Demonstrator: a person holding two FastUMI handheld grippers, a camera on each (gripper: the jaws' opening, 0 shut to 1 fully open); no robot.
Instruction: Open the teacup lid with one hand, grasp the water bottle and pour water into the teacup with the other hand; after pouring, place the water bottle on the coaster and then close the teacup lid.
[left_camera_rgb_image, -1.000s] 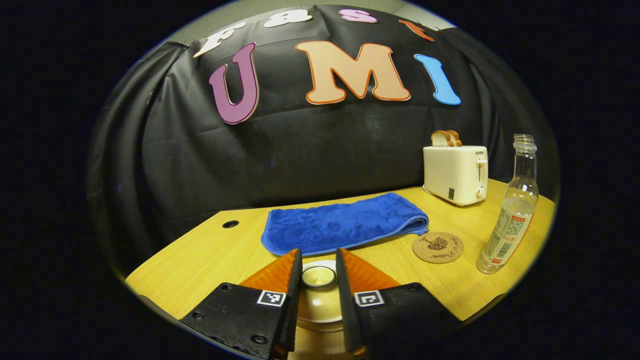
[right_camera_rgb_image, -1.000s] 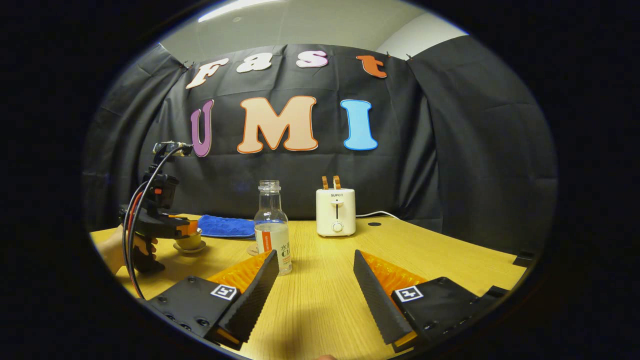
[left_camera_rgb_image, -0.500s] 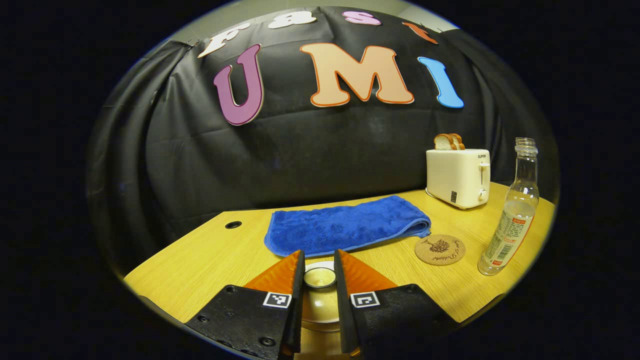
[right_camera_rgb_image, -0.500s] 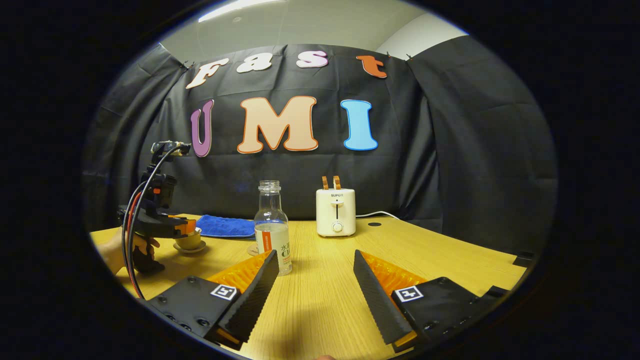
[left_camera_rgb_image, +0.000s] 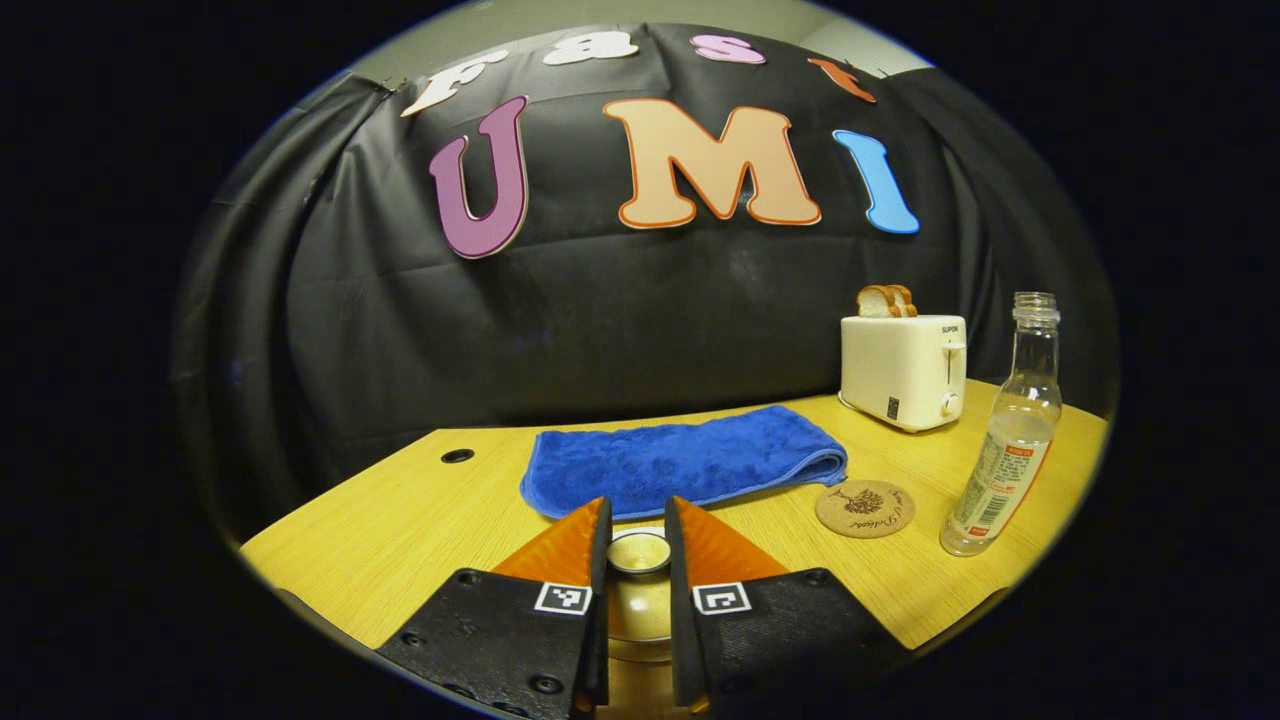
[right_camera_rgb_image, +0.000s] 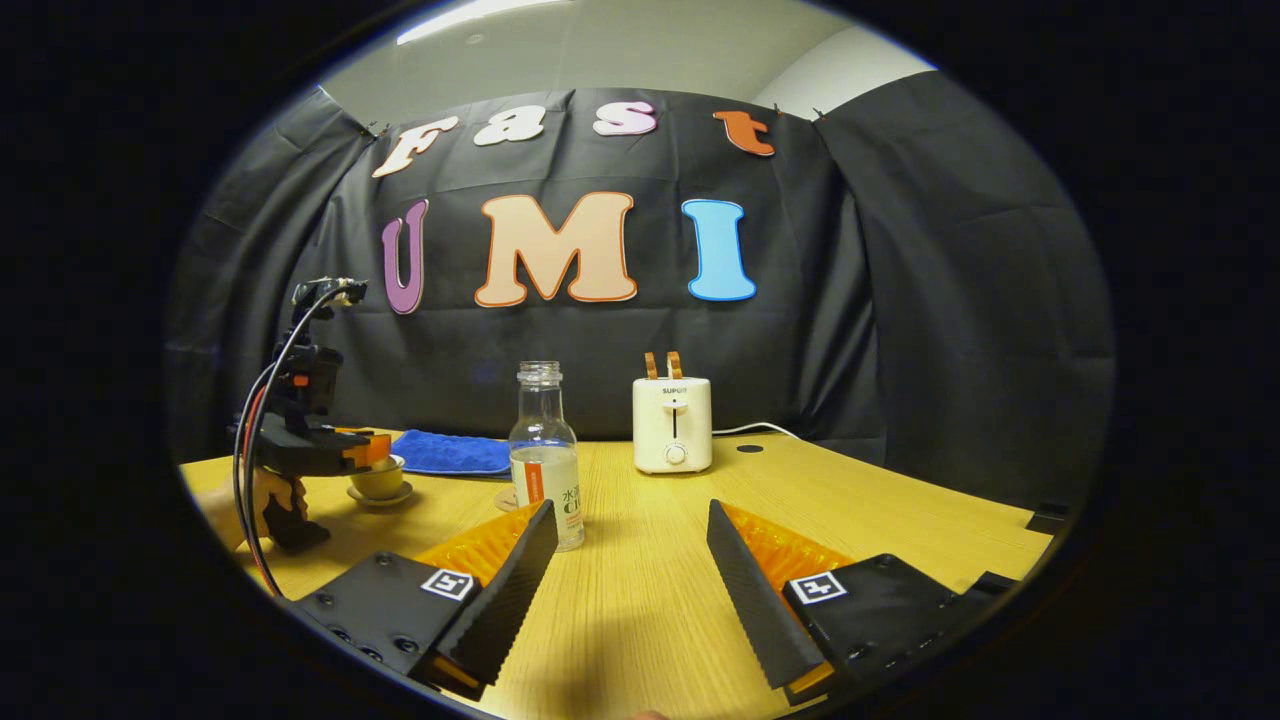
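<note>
Pale wood grain covers the one table (right_camera_rgb_image: 640, 600) I am working over. On it I count one teacup, one water bottle, one cork coaster, one blue towel and one white toaster with two slices of bread.

In the left gripper view, my left gripper (left_camera_rgb_image: 637, 540) has its two fingers drawn narrow, one on each side of the round knob of the teacup lid (left_camera_rgb_image: 638, 552); they look pressed against it. The lid's pale dome shows in the slot between the fingers. The blue towel (left_camera_rgb_image: 683, 463) lies folded just behind the cup. To its right sits the coaster (left_camera_rgb_image: 865, 508), flat and bare, and beside it the water bottle (left_camera_rgb_image: 1000, 450) stands upright with no cap, partly filled. The toaster (left_camera_rgb_image: 903, 368) stands behind them.

In the right gripper view, my right gripper (right_camera_rgb_image: 632, 540) hangs low over the table with its two fingers spread wide and nothing between them. The bottle stands just past its left finger, apart from it. Far left, a hand (right_camera_rgb_image: 255, 500) holds the left gripper over the teacup (right_camera_rgb_image: 378, 482), which rests on one saucer (right_camera_rgb_image: 378, 497).
</note>
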